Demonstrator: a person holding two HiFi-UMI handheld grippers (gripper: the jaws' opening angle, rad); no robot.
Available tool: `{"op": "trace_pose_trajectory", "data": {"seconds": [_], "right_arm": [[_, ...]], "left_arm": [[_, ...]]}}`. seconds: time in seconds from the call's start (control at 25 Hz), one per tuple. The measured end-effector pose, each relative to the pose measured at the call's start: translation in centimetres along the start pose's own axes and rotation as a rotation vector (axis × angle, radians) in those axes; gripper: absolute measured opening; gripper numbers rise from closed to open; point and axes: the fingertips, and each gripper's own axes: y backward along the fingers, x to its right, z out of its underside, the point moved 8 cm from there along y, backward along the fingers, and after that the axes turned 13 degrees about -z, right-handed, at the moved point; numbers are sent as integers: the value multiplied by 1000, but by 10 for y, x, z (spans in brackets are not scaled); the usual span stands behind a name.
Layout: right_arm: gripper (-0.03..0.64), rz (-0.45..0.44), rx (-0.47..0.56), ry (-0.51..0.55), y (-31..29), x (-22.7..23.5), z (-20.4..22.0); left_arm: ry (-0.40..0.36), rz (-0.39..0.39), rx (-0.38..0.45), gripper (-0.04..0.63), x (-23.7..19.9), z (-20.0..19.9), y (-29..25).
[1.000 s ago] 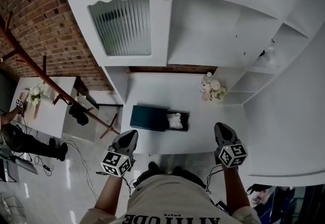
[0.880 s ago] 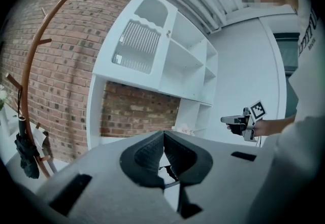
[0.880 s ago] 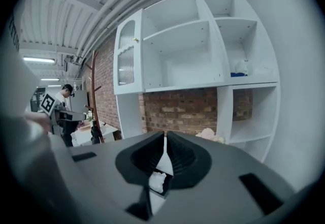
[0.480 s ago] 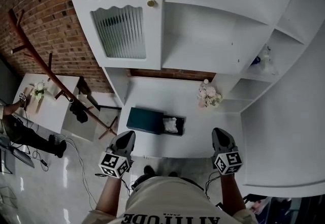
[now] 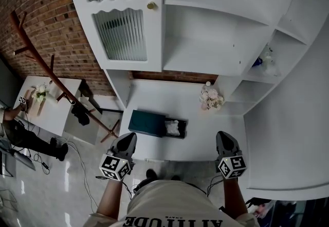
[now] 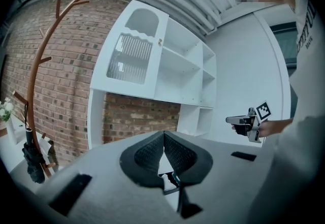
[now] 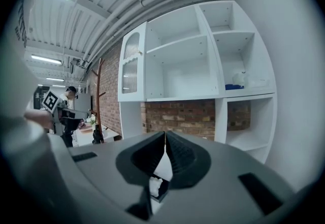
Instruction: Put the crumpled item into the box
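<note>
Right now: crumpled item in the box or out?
In. The white crumpled item lies inside the open right end of the dark box on the white desk; nothing is holding it.

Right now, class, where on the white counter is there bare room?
Bare: the strip between the box and the brick wall, and the patch right of the box, before the flowers. Crowded: front left, where the box holds the crumpled item.

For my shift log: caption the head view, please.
Left tool and right tool shut, empty, near the table edge; crumpled item lies in the open box.
</note>
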Motion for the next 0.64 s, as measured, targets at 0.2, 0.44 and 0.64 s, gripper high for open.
{"op": "trace_pose_trajectory", "data": {"seconds": [0.2,0.44,0.64], "right_arm": [[34,7,2,-6,1,-3,0],[34,19,18,-30,1,-7,0],[34,19,16,-24,-3,-9,-2]], "left_arm": [[-1,5,7,26,0,-2,0],[4,16,6,26,-1,-1,0],[4,22,6,26,-5,-1,-2]]}}
